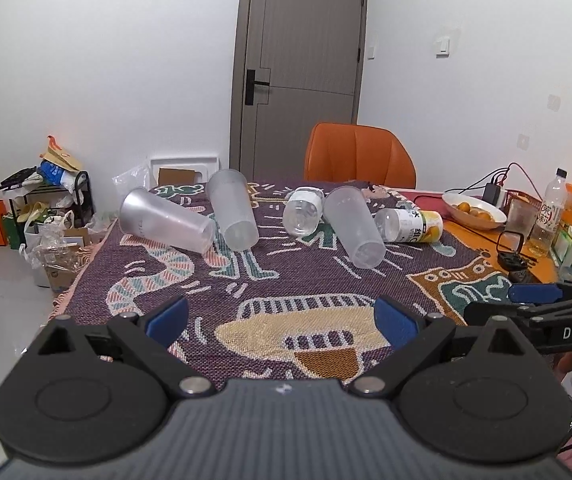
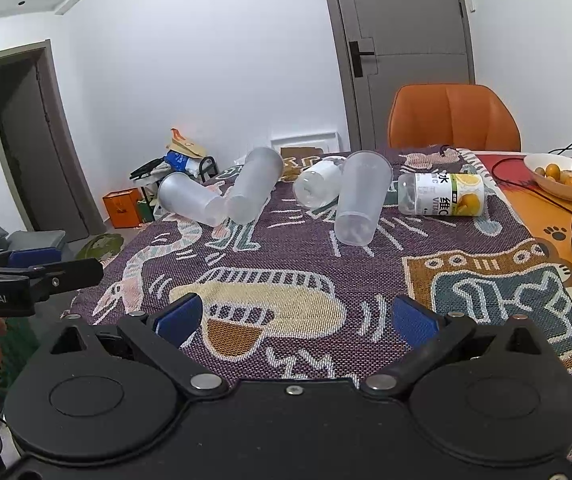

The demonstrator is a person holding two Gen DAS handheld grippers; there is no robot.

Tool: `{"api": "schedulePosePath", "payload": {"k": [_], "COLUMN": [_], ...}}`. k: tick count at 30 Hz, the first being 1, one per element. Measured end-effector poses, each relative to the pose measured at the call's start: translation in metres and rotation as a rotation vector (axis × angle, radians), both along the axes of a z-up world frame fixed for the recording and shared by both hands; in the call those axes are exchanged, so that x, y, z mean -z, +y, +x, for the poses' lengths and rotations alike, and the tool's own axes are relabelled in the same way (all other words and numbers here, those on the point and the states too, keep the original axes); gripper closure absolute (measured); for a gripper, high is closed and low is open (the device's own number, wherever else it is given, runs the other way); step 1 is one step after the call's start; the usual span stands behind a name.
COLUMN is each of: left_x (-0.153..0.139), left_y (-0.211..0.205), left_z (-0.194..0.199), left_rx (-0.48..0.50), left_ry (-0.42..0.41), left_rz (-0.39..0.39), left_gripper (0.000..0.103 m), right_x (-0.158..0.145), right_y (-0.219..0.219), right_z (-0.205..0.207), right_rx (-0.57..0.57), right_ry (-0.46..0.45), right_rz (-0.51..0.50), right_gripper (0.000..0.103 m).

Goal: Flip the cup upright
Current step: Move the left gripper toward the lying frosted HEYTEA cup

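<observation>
Three clear cups lie on their sides on the patterned cloth (image 1: 305,280), all well ahead of both grippers. The left gripper (image 1: 282,318) hovers low over the near cloth with its blue pads spread wide and nothing between them; the right gripper (image 2: 297,320) hangs the same way, jaws apart and empty, just to its right. The left cup (image 1: 166,222) lies across the far left, its base touching or nearly touching the middle cup (image 1: 233,210), whose base points toward the grippers. The right cup (image 1: 353,232) lies nearest the right gripper, base toward it, with open cloth between. A small bottle (image 1: 303,210) lies between the middle and right cups, and a labelled bottle (image 1: 413,226) lies just beside the right cup on its far right. Past that stand a bowl (image 1: 473,208) of oranges, cables and upright bottles; an orange chair (image 1: 359,156) sits behind the table.
</observation>
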State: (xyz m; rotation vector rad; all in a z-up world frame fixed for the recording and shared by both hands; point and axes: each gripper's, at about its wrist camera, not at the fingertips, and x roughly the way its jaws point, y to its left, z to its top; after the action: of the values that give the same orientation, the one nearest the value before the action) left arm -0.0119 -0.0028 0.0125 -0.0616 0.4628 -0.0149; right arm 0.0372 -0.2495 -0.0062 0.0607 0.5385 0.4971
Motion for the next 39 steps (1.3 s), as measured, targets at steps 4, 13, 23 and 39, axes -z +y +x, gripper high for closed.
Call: {"api": "schedulePosePath", "payload": {"k": [4,13,23,39], "left_x": [-0.001,0.007,0.004,0.007], "left_y": [-0.001,-0.004,-0.022,-0.039], "left_z": [0.0,0.011,0.058,0.149], "left_rx": [0.0,0.006,0.039,0.042], "left_ry": [-0.004,0.009,0.004,0.076], "left_rz": [0.001,-0.014,0.023,0.046], "left_gripper": [0.005,0.005,0.005,0.005], "right_x": [-0.001,0.004,0.002,0.023], "right_y": [-0.002,-0.006,-0.003,-0.03], "right_z": [-0.001,0.005,0.038,0.114], "right_rx": [-0.002,0.01,0.01,0.071], "right_ry": [-0.005,0.011,-0.001,0.058], "right_rz": [0.003,0.022,0.027,0.088], "right_gripper": [0.0,0.0,0.0,0.0]}}
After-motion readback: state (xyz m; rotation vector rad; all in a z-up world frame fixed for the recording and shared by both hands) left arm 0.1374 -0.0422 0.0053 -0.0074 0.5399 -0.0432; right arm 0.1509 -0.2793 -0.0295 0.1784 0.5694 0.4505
